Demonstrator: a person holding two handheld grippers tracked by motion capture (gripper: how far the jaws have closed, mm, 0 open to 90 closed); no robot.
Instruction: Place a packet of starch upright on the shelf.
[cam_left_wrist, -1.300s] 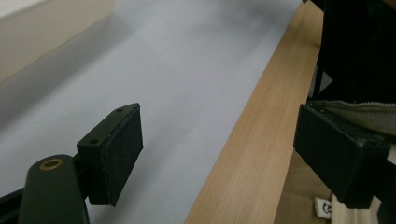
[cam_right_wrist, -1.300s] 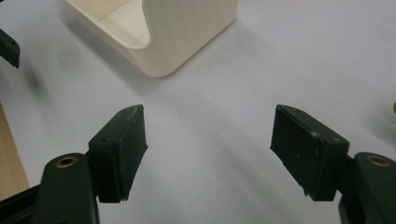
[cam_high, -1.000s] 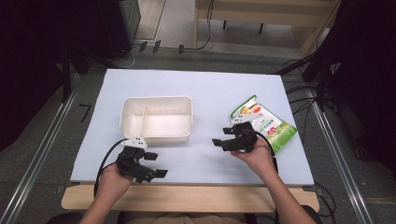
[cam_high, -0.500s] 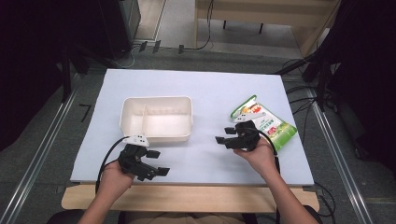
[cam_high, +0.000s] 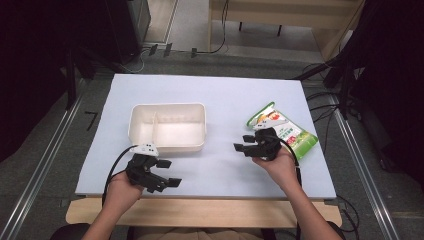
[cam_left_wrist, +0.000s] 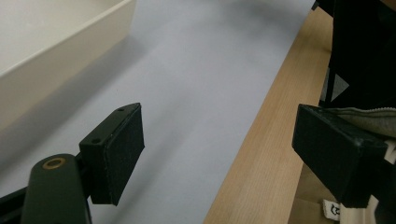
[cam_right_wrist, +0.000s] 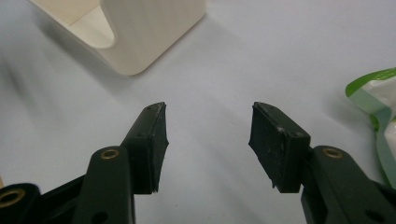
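Two forearms enter from the bottom edge of the high view, each hand holding a black two-jaw gripper. The left gripper (cam_high: 161, 173) sits low near the person, jaws spread wide with nothing between the pads (cam_left_wrist: 122, 151). The right gripper (cam_high: 241, 143) points leftward across the table; its jaws have just been closing, stand partly apart, and hold nothing.

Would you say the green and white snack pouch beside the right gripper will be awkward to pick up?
Probably somewhat. The snack pouch lies flat and looks like glossy film, so it may be slippery and flop when lifted. It seems light and likely slides if pushed.
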